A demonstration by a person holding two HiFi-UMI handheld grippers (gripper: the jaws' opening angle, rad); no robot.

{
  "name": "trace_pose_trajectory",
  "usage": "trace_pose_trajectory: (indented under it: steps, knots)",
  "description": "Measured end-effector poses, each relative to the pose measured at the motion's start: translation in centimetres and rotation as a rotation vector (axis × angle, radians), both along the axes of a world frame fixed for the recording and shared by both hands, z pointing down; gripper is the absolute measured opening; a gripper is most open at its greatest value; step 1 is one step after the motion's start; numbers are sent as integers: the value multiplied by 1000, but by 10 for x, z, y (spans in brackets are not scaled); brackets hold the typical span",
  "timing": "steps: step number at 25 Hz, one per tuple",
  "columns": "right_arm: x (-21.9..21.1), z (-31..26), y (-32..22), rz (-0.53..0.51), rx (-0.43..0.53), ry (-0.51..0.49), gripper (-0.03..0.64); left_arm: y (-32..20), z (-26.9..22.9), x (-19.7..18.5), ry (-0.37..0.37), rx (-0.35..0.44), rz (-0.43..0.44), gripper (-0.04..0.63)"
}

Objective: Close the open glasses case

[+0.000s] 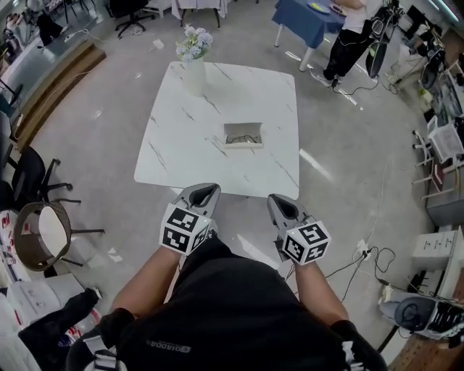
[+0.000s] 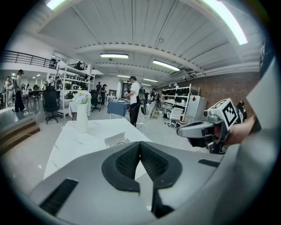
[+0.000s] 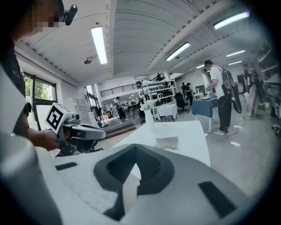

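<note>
White marble table point(image 1: 188, 145) on grey floor point(image 1: 94, 145), ceiling strip lights point(image 3: 100, 44).

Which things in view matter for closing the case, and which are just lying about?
For the job: open glasses case on the white table; left gripper and right gripper, both shut, holding nothing.
Lying about: vase of flowers at the table's far corner; black office chair on the floor; blue table beyond.

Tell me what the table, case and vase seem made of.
Table: white with thin grey veins and a soft sheen, so marble or a marble-look slab. Case: pale grey and matte, its lid standing stiffly open; likely a hard shell, covering unclear from here. Vase: plain opaque white, smooth, probably ceramic.
</note>
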State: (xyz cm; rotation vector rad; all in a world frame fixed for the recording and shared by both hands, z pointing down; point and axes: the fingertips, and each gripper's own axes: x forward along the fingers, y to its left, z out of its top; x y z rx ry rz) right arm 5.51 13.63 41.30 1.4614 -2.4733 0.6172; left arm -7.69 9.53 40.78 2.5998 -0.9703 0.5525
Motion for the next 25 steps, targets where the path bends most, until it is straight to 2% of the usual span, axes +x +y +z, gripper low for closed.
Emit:
trace_pose_trajectory:
  steps: [3, 8, 12, 14, 19, 25]
  knots:
    - [-6, -4, -38, 24, 4, 6, 2, -37, -5, -1, 1, 19, 40, 3]
    - [-15, -4, -89, 68, 21, 11, 2, -83, 6, -9, -45, 40, 101, 3]
    - [-16, 1, -107, 85, 20, 37, 2, -102, 8, -8, -3, 25, 144, 3]
    - [-14, 6, -114, 90, 9, 45, 2, -112, 10, -6, 5, 16, 148, 3]
    - [-13, 5, -133, 79, 7, 48, 2, -128, 17, -2, -30, 23, 156, 3]
    - [8, 0, -159, 46, 19, 51, 2, -147, 19, 6, -32, 22, 97, 3]
